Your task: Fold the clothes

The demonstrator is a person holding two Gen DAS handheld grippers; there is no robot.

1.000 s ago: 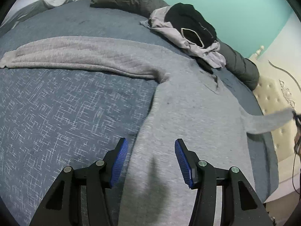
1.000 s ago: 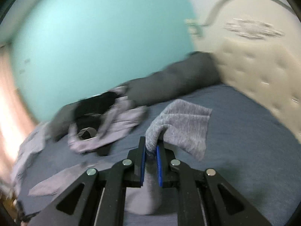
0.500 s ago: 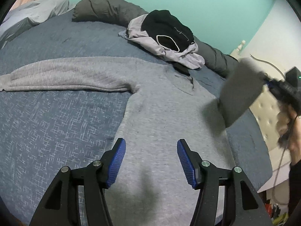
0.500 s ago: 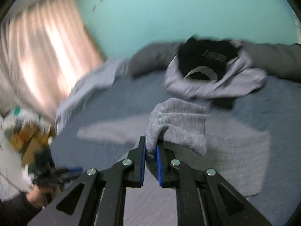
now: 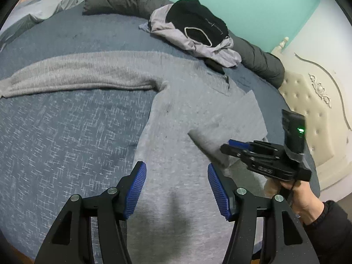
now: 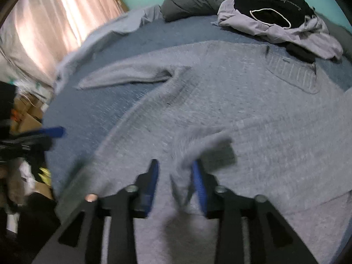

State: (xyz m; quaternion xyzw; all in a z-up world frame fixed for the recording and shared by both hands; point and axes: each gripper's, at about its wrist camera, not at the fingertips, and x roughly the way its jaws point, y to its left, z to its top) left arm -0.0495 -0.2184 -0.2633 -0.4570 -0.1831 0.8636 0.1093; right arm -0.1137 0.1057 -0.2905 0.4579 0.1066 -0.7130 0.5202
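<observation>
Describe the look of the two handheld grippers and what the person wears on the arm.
Both the left gripper and the right gripper have black angular frames with silver pivot bolts and ribbed blue pads on the jaws. From the left wrist view, the right one carries a black box with a green light. The sleeve is black.

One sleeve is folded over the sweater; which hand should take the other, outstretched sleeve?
Left, probably. The left gripper hangs open and empty over the sweater, on the side where the outstretched sleeve lies. The right gripper is opening, with the folded sleeve between its jaws.
</observation>
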